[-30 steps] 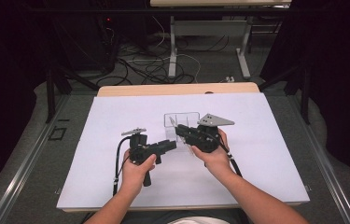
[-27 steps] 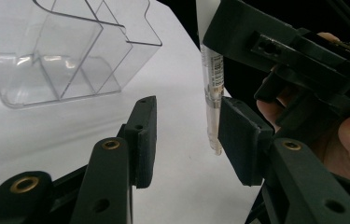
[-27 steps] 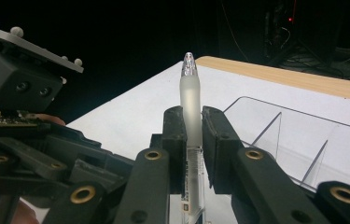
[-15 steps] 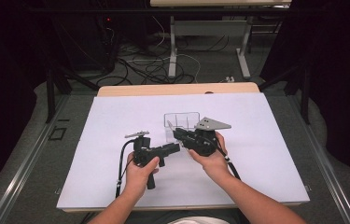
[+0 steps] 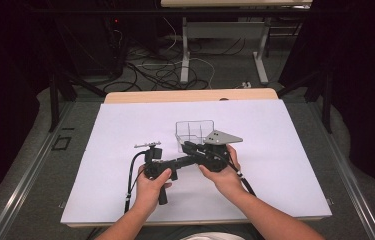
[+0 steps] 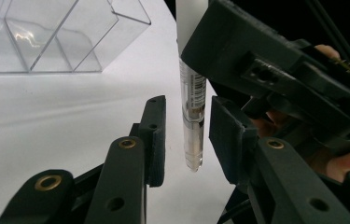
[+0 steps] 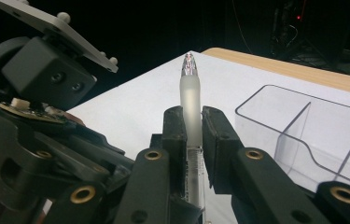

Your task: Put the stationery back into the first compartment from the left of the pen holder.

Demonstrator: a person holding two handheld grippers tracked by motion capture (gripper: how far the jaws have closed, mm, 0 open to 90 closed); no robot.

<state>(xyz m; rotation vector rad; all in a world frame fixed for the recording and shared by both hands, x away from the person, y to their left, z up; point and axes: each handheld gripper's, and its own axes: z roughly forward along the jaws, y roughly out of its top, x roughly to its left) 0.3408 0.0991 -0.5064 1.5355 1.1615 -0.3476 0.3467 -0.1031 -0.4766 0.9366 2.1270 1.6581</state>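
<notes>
Left gripper view: the pen (image 6: 193, 100) hangs between the spread jaws of the left gripper (image 6: 187, 135), touching neither pad.
Right gripper: the right gripper (image 7: 192, 135) is clamped on the pen's frosted cap end, tip pointing up.
Where it is: over the white sheet (image 5: 125, 125), just in front of the clear divided box (image 5: 194, 134).
Risk: the left jaws could close off-centre and lever the pen askew.
Second risk: if the right lets go too soon, the slick barrel may drop and roll.
</notes>
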